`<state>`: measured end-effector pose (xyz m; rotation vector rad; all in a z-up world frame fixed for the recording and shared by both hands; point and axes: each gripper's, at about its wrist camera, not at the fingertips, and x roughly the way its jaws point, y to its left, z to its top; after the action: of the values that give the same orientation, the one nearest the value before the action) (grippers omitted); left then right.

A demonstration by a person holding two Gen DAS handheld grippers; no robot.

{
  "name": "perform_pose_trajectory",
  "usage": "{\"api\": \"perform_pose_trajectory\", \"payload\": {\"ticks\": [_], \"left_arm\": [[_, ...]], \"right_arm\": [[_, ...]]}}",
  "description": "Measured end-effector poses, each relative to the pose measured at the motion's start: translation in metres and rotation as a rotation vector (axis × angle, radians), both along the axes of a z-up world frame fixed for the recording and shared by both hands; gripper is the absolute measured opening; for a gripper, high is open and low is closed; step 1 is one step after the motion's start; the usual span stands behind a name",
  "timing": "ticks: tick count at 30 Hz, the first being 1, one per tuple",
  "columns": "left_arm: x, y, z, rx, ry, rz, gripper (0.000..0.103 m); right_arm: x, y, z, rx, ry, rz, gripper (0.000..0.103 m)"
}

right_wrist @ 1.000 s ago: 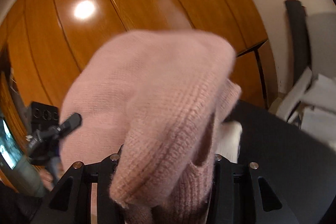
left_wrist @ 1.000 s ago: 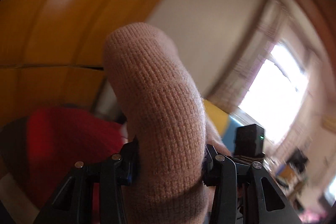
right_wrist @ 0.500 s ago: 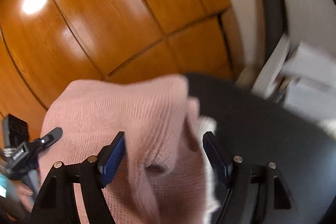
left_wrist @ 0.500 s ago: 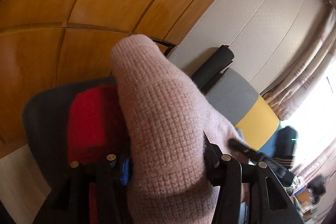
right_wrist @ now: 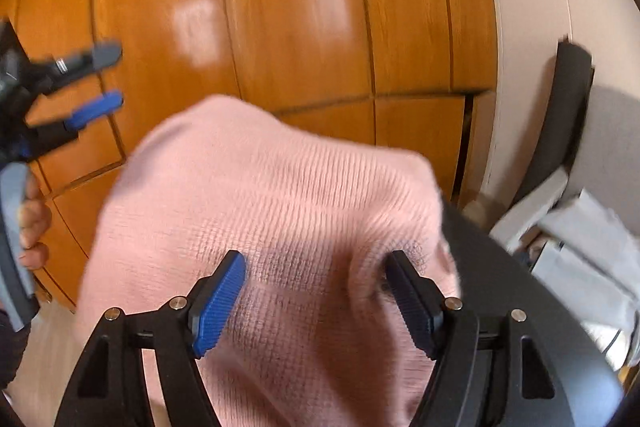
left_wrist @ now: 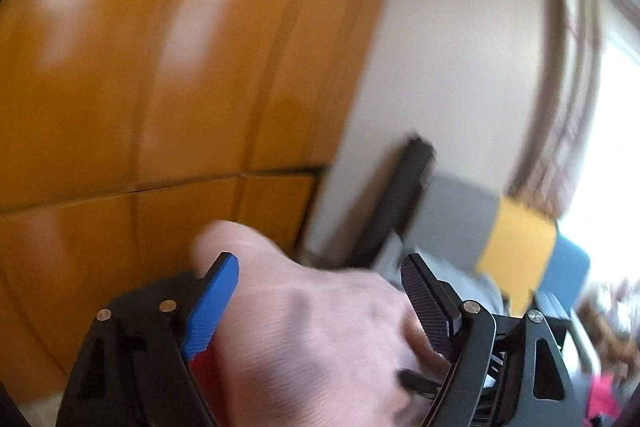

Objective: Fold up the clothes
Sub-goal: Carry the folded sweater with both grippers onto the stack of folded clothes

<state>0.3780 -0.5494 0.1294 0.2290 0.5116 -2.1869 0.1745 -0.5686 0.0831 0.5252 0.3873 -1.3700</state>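
Only the right wrist view shows both: right gripper (right_wrist: 316, 291) and left gripper (right_wrist: 100, 79), fingers spread, near the pink knit sweater (right_wrist: 272, 211).

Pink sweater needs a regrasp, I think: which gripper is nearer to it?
Right. The right gripper straddles the pink sweater, jaws open around a fold. The left gripper, also open, hangs beside it, not touching.

A: left gripper (left_wrist: 320, 299) jaws were clamped on the pink sweater (right_wrist: 272, 227), now spread, cloth lying loose between them.
B: right gripper (right_wrist: 316, 301) too, opened around the sweater.
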Motion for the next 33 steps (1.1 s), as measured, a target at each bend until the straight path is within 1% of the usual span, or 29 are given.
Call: {"api": "perform_pose_trajectory", "payload": {"ticks": [1, 2, 3, 5, 7, 8, 10, 11, 13, 15, 16, 18, 19, 20, 22, 24, 25, 26, 27, 29, 31, 32, 33], "left_arm": [[-0.014, -0.014, -0.011, 0.053, -0.058, -0.021, 0.078], [-0.026, -0.029, -0.023, 0.107, -0.115, -0.029, 0.065], [-0.031, -0.041, -0.038, 0.142, -0.158, -0.01, 0.049], [-0.03, -0.052, -0.057, 0.131, -0.197, 0.026, 0.05], [-0.027, -0.06, -0.075, 0.119, -0.227, 0.058, 0.05], [-0.024, -0.055, -0.076, 0.108, -0.228, 0.061, 0.05], [-0.024, -0.044, -0.076, 0.068, -0.253, 0.054, 0.05], [-0.023, -0.039, -0.076, 0.053, -0.262, 0.051, 0.05], [-0.021, -0.034, -0.074, 0.042, -0.262, 0.049, 0.05], [-0.027, -0.035, -0.072, 0.035, -0.261, 0.06, 0.05], [-0.029, -0.036, -0.07, 0.034, -0.259, 0.064, 0.051], [-0.028, -0.038, -0.066, 0.044, -0.249, 0.067, 0.051], [-0.027, -0.039, -0.066, 0.049, -0.238, 0.065, 0.052], [-0.026, -0.038, -0.065, 0.053, -0.232, 0.061, 0.054], [-0.025, -0.037, -0.064, 0.06, -0.221, 0.056, 0.057], [-0.027, -0.035, -0.064, 0.055, -0.227, 0.061, 0.059], [-0.028, -0.035, -0.064, 0.053, -0.23, 0.061, 0.059], [-0.028, -0.035, -0.064, 0.052, -0.23, 0.062, 0.059], [-0.029, -0.035, -0.064, 0.053, -0.23, 0.061, 0.059], [-0.031, -0.035, -0.064, 0.058, -0.229, 0.052, 0.059], [-0.034, -0.035, -0.063, 0.046, -0.243, 0.062, 0.061], [-0.036, -0.035, -0.062, 0.044, -0.247, 0.064, 0.066], [-0.037, -0.034, -0.061, 0.046, -0.244, 0.059, 0.075]], "right_arm": [[-0.005, -0.005, -0.007, 0.013, -0.029, -0.005, 0.075], [-0.01, -0.01, -0.013, 0.028, -0.06, -0.01, 0.077], [-0.016, -0.017, -0.02, 0.053, -0.108, -0.019, 0.079], [-0.03, -0.014, -0.021, 0.096, -0.217, -0.044, 0.08], [-0.043, -0.02, -0.041, 0.118, -0.333, -0.035, 0.08], [-0.047, -0.022, -0.049, 0.11, -0.375, -0.021, 0.08], [-0.053, -0.02, -0.053, 0.086, -0.411, -0.007, 0.084], [-0.055, -0.017, -0.052, 0.076, -0.413, -0.006, 0.084], [-0.059, -0.007, -0.049, 0.056, -0.38, -0.031, 0.084], [-0.059, 0.009, -0.035, 0.033, -0.303, -0.08, 0.083], [-0.064, 0.004, -0.029, 0.009, -0.249, -0.105, 0.083], [-0.058, 0.019, -0.008, -0.068, -0.173, -0.105, 0.082], [-0.054, 0.027, 0.003, -0.106, -0.138, -0.101, 0.082], [-0.047, 0.031, 0.012, -0.139, -0.123, -0.069, 0.082], [-0.036, 0.036, 0.021, -0.166, -0.11, 0.03, 0.081], [-0.016, 0.029, 0.022, -0.143, -0.075, 0.103, 0.081], [-0.005, 0.028, 0.018, -0.103, -0.059, 0.112, 0.081], [-0.006, 0.015, 0.005, -0.033, -0.068, 0.106, 0.08], [-0.007, 0.002, -0.007, 0.032, -0.078, 0.099, 0.076], [-0.017, -0.018, -0.027, 0.096, -0.106, 0.052, 0.076], [-0.024, -0.016, -0.024, 0.068, -0.155, 0.027, 0.076], [-0.023, -0.012, -0.018, 0.061, -0.148, 0.016, 0.075], [-0.023, -0.007, -0.013, 0.054, -0.14, 0.004, 0.075]]}}
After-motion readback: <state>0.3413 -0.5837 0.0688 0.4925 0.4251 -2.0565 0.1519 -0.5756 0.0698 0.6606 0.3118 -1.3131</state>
